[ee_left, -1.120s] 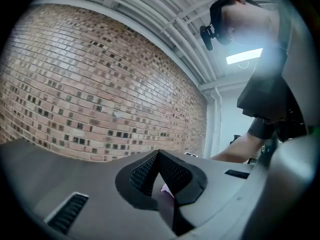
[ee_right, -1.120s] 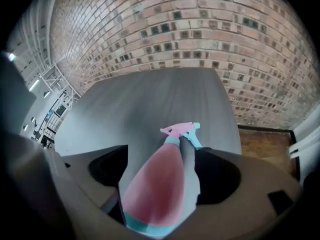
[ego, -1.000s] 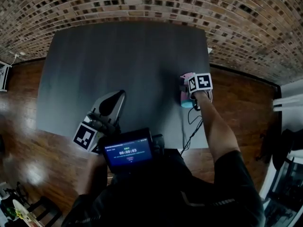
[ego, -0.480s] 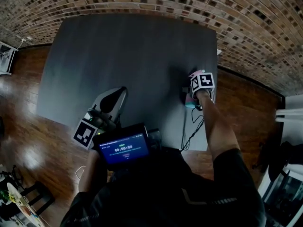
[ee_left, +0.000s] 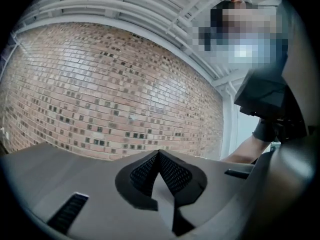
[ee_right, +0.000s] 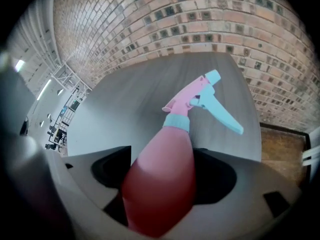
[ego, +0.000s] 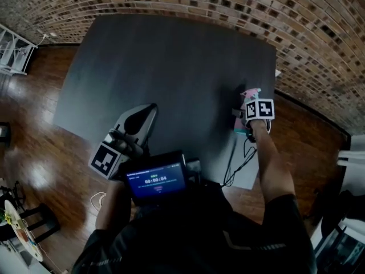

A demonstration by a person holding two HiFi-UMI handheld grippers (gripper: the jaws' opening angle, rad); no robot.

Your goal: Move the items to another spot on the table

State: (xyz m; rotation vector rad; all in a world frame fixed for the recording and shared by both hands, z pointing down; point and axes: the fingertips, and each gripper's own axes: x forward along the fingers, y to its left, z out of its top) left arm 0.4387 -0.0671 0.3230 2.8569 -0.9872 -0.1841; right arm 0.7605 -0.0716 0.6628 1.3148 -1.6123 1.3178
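A pink spray bottle (ee_right: 162, 179) with a light blue collar and trigger lies along my right gripper's jaws, nozzle pointing away over the table. My right gripper (ego: 248, 114) sits near the dark grey table's (ego: 171, 67) right edge, and its pads press on both sides of the bottle's body. In the head view only the bottle's pink head (ego: 249, 94) and a bit of its base peek out from under the marker cube. My left gripper (ego: 142, 114) hovers at the table's near left edge, tilted up toward the brick wall, jaws shut with nothing between them (ee_left: 159, 156).
A black cable (ego: 236, 164) trails over the table's near right corner. A lit screen (ego: 157, 181) hangs at the person's chest. Wooden floor surrounds the table, a brick wall (ego: 296, 33) runs behind it, and a white rack (ego: 14, 50) stands at far left.
The head view has swung, so the table and both grippers sit further right in the picture. Relative to the table, neither gripper has visibly moved; the right one stays at the bottle.
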